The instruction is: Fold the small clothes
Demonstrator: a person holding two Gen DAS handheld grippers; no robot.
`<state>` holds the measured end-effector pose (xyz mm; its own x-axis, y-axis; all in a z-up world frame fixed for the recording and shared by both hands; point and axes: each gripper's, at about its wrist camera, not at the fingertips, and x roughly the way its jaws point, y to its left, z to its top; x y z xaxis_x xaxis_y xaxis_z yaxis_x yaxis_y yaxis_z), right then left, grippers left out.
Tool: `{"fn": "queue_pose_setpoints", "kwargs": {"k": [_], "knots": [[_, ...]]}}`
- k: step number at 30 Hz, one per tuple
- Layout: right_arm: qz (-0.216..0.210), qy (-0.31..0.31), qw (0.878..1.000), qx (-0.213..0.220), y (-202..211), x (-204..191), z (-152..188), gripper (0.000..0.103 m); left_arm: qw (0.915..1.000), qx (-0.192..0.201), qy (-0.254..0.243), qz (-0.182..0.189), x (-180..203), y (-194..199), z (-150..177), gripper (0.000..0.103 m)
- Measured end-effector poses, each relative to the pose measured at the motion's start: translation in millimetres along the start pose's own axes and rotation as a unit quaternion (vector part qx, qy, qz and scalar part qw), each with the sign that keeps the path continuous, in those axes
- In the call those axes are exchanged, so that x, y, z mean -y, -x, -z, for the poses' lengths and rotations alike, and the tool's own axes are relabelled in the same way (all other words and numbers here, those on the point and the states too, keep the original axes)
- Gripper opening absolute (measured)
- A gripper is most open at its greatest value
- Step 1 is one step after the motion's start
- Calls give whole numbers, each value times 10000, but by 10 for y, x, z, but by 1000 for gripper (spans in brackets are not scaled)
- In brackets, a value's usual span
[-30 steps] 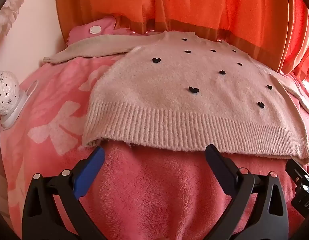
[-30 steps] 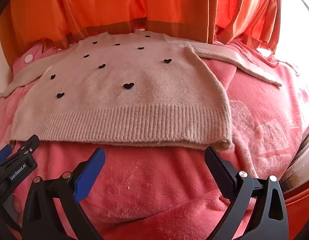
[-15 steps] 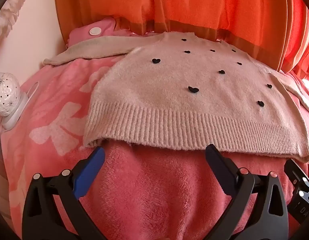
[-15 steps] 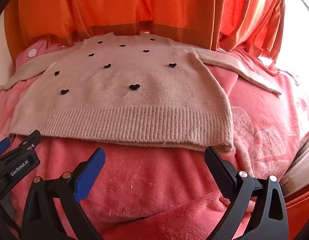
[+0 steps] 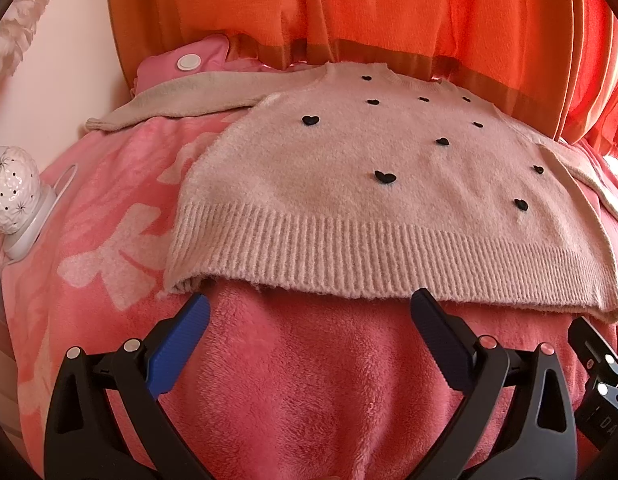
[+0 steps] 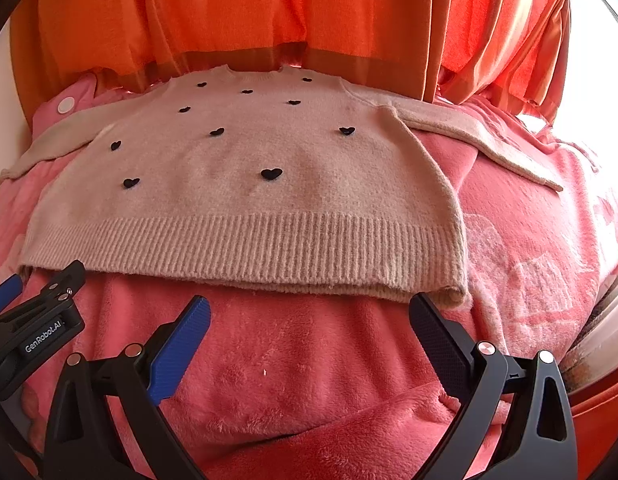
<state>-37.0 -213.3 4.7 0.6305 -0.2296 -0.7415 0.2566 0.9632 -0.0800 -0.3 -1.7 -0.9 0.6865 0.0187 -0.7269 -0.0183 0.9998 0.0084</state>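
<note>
Pink plush blanket with pale bow prints [image 5: 309, 392] across all the near ground, soft and a little rumpled. Just above it, left gripper [image 5: 309, 300]: blue-padded jaws spread wide, nothing between them, tips parked just short of the near-left stretch of hem. Likewise right gripper [image 6: 309, 304]: spread wide, empty, right-hand finger almost touching the near-right corner of the garment.

Hardly shifted over the last second: drifted only slightly along the hem, touched nothing, lifted nothing. Probably meant approach done and first pinch still to come; no fold begun yet.

Next out, beige fuzzy knit sweater dotted with small black hearts [image 5: 349, 200], laid flat and face up on the blanket, ribbed hem [image 5: 349, 256] nearest, neckline farthest. Left sleeve [image 5: 189, 96] stretched out far left, right sleeve [image 6: 481, 140] angled out to the right, both still unfolded. Likely to sag and stretch if picked up by one corner alone.

Off at the left edge, white perforated ceramic ornament [image 5: 13, 188]. Farthest back, orange pleated curtain [image 5: 349, 20], hanging right behind the neckline.
</note>
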Motion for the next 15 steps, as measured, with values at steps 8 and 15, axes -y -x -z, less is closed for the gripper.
{"fn": "queue_pose_setpoints", "kwargs": {"k": [8,15], "knots": [[5,24,10000,9,7,-18,4,98,10000,0,-4,5,2,0,-1,98],[6,25,10000,13,12,-27,2,98,10000,-1,-9,1,5,0,0,98]]}}
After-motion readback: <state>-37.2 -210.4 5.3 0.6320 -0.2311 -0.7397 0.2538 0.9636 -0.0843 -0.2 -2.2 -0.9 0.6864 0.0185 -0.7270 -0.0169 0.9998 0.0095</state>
